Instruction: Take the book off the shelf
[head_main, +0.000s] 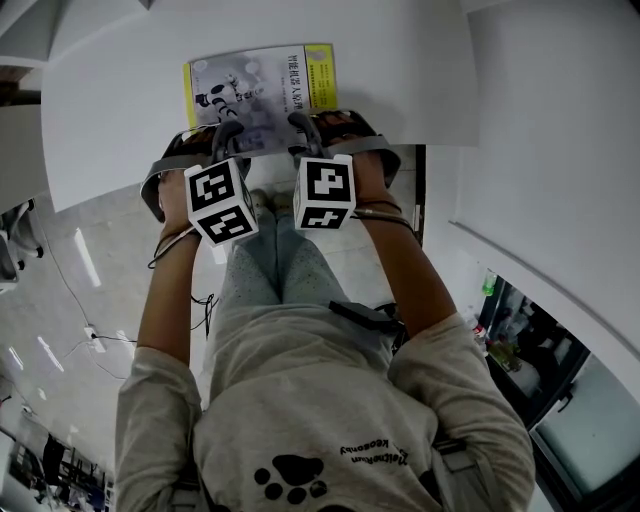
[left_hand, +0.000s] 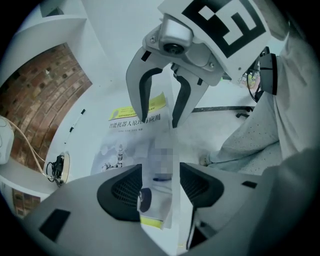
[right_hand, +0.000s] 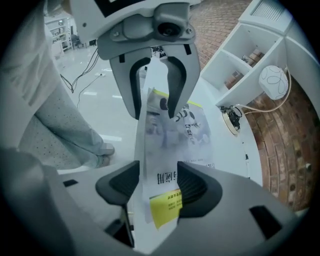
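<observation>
Head view has the book (head_main: 262, 95) flat on the white tabletop (head_main: 400, 70), your left gripper (head_main: 228, 136) and right gripper (head_main: 308, 130) straddling its edge with jaws apart, so only backing away seems left.

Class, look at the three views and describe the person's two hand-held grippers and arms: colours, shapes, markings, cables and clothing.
Both the left hand-held gripper and right hand-held gripper have pale grey bodies with dark ribbed pads. Each carries a white cube with black square markers. Thin cables loop at the wrists. The person wears a grey sweatshirt with a black paw print.
</observation>
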